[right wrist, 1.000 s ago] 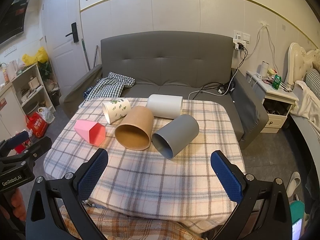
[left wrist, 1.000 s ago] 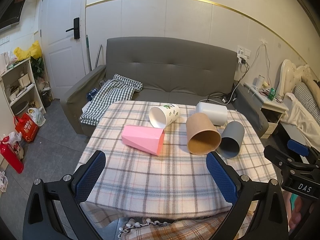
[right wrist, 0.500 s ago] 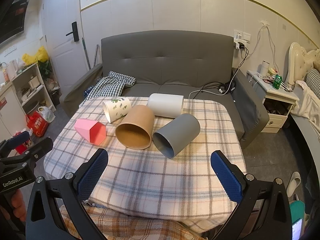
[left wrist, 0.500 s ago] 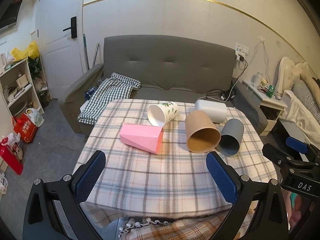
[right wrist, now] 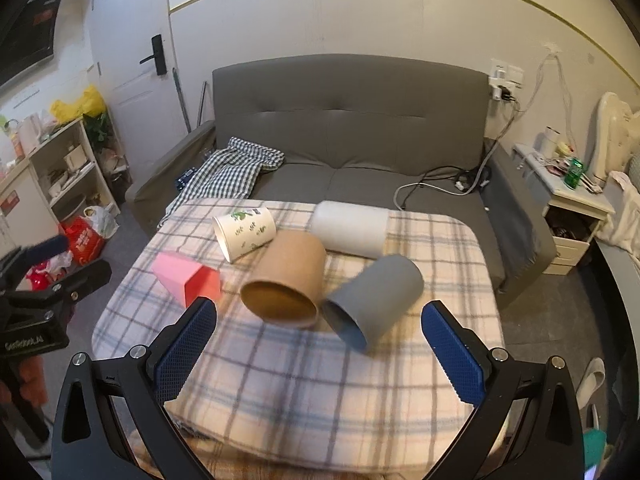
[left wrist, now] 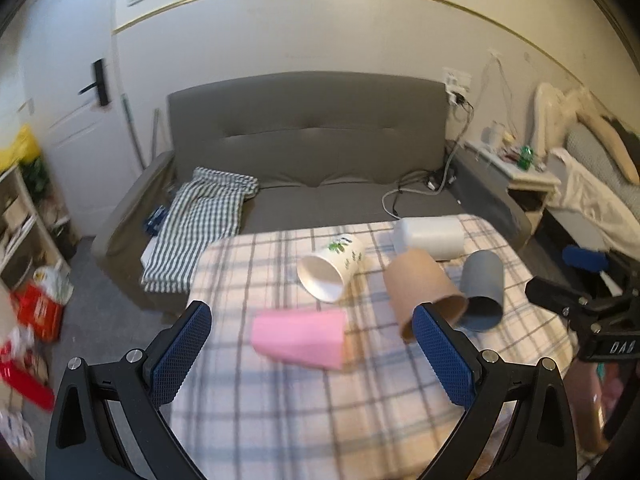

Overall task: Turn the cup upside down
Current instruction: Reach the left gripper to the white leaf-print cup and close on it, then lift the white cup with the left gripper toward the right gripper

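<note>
Several cups lie on their sides on a plaid-covered table (left wrist: 288, 408) (right wrist: 304, 380): a pink faceted cup (left wrist: 299, 338) (right wrist: 186, 274), a white leaf-print cup (left wrist: 332, 266) (right wrist: 245, 232), a brown paper cup (left wrist: 420, 288) (right wrist: 288, 280), a grey cup (left wrist: 480, 288) (right wrist: 374, 296) and a plain white cup (left wrist: 430, 232) (right wrist: 350, 228). My left gripper (left wrist: 312, 354) is open and empty, above the table just short of the pink cup. My right gripper (right wrist: 318, 354) is open and empty, in front of the brown and grey cups.
A grey sofa (right wrist: 352, 140) with a checked cloth (right wrist: 232, 172) and cables stands behind the table. A shelf unit (right wrist: 60, 172) and red bags are on the left, a nightstand (right wrist: 568, 208) on the right. Each gripper shows at the edge of the other's view.
My left gripper has moved forward and closer to the pink cup, with motion blur. My right gripper has moved forward toward the brown and grey cups. The cups have not moved.
</note>
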`<state>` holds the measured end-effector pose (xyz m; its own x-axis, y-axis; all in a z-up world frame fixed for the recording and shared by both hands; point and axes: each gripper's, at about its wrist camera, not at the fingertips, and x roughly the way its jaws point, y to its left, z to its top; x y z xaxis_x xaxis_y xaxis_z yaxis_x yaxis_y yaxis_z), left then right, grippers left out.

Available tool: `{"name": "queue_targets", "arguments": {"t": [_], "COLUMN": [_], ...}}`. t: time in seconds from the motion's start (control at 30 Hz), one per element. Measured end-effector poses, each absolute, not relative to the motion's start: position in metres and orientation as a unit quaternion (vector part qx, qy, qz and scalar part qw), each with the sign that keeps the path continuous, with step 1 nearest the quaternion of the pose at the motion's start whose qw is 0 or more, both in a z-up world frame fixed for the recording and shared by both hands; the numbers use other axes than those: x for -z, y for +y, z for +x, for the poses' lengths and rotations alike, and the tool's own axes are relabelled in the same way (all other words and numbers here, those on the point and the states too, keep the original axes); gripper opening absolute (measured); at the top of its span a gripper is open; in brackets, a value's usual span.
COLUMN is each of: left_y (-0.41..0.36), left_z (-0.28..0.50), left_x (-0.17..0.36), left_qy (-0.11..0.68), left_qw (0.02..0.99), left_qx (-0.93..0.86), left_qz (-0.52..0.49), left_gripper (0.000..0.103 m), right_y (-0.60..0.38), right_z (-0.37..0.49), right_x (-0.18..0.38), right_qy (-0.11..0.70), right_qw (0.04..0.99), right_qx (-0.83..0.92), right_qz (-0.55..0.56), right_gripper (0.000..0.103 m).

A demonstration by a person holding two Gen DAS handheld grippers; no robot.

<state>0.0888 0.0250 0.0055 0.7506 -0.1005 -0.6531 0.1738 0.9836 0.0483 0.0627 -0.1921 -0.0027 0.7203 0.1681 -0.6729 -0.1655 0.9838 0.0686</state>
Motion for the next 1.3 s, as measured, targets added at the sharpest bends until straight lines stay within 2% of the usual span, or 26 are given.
{"name": "queue_targets", "arguments": {"t": [0.2, 0.5, 0.93, 0.97, 1.0, 1.3], "left_y": [0.027, -0.003, -0.023, -0.025, -0.025, -0.028], "left_z": [0.148, 0.225, 0.268, 0.270, 0.271, 0.267], "left_x": [0.014, 0.072, 0.112, 0.113, 0.115, 0.103], "left_qy": [0.383, 0.456, 0.517, 0.521, 0.525, 0.515], "left_qw": [0.911, 0.859, 0.819, 0.816, 0.813, 0.828], "left_qx": [0.117, 0.172, 0.185, 0.188, 0.191, 0.170], "left_qz": [0.101, 0.156, 0.167, 0.167, 0.167, 0.144], "left_gripper": [0.103, 0.103, 0.101, 0.096, 0.073, 0.069], "right_y": [-0.179, -0.178, -0.191, -0.192, -0.192, -0.201], "right_z": [0.112, 0.164, 0.192, 0.193, 0.194, 0.184], "right_x": [0.008, 0.033, 0.056, 0.057, 0.058, 0.060], "right_qy": [0.384, 0.400, 0.418, 0.419, 0.420, 0.420], "right_qw": [0.919, 0.911, 0.905, 0.904, 0.904, 0.903], "right_qx": [-0.095, -0.095, -0.081, -0.082, -0.082, -0.074], "right_qz": [0.005, 0.013, 0.026, 0.027, 0.027, 0.052], "right_gripper": [0.103, 0.103, 0.103, 0.103, 0.103, 0.103]}}
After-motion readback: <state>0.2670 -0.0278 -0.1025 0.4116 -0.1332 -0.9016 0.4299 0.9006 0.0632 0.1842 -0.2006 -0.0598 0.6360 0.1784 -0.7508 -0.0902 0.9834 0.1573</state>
